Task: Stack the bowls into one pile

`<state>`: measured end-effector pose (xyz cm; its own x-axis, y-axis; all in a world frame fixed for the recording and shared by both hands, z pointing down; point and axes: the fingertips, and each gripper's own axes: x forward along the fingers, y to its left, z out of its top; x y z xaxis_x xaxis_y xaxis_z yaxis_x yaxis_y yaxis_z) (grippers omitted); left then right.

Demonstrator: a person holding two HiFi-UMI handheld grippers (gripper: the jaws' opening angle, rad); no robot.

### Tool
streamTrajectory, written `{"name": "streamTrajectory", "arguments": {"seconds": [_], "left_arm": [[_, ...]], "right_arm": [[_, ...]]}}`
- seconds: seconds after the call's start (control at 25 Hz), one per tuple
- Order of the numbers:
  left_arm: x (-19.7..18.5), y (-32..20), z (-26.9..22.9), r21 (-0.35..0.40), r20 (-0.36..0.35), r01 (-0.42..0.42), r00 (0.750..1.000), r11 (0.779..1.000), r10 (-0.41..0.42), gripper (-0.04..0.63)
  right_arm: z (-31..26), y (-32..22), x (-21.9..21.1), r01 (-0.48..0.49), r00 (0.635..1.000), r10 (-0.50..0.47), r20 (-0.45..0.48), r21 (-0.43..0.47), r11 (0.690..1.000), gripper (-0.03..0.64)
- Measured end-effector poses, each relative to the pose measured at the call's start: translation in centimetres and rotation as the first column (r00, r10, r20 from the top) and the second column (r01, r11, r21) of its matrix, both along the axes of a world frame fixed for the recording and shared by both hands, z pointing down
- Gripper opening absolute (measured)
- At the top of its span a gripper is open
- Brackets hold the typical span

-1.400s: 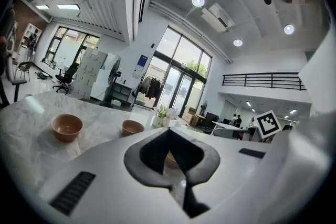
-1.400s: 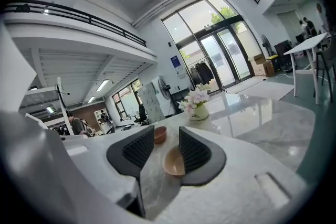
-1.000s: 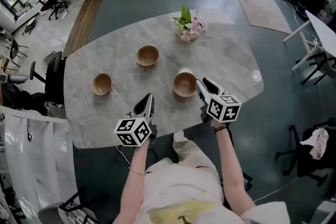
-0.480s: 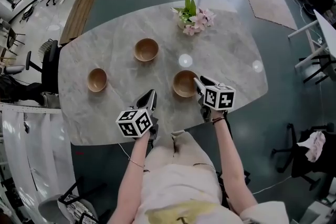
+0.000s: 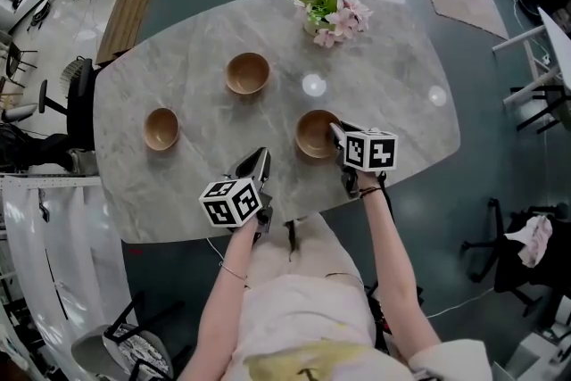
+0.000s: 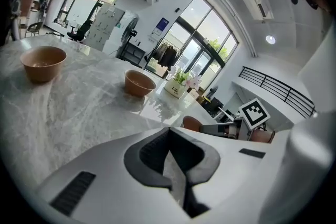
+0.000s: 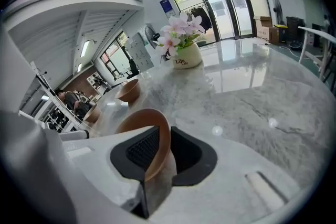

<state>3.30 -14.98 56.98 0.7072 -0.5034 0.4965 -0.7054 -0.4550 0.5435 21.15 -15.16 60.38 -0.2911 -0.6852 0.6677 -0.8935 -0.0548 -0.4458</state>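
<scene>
Jaws on your right gripper (image 5: 335, 132) have just been closing, and now they pinch the rim of the round brown wooden bowl (image 5: 312, 135) near the grey marble table's (image 5: 401, 94) front edge. Your left gripper (image 5: 260, 161) is closed with nothing in it. I think lifting comes next.

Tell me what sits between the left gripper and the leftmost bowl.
Nothing but bare marble table separates the left gripper from the leftmost bowl, as the head view shows.
</scene>
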Motion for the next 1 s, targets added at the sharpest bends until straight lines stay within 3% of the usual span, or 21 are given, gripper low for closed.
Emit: {"name": "streamTrajectory", "arguments": {"seconds": [0.12,0.48,1.0], "left_arm": [[-0.2,0.0,0.1,-0.009,-0.004,0.009,1.0,1.0,-0.009,0.0],[0.1,-0.2,-0.1,-0.003,-0.014,0.013,1.0,1.0,-0.013,0.0],[-1.8,-1.0,-1.8,0.046,-0.031,0.12,0.992,0.992,-0.118,0.0]], "right_arm": [[0.2,0.3,0.3,-0.006,1.0,0.005,-0.023,-0.015,1.0,0.032],[-0.1,0.1,0.1,0.003,1.0,-0.004,-0.026,-0.006,1.0,0.026],[-3.4,-1.5,-1.1,0.009,0.999,-0.012,0.035,0.082,0.997,0.026]]}}
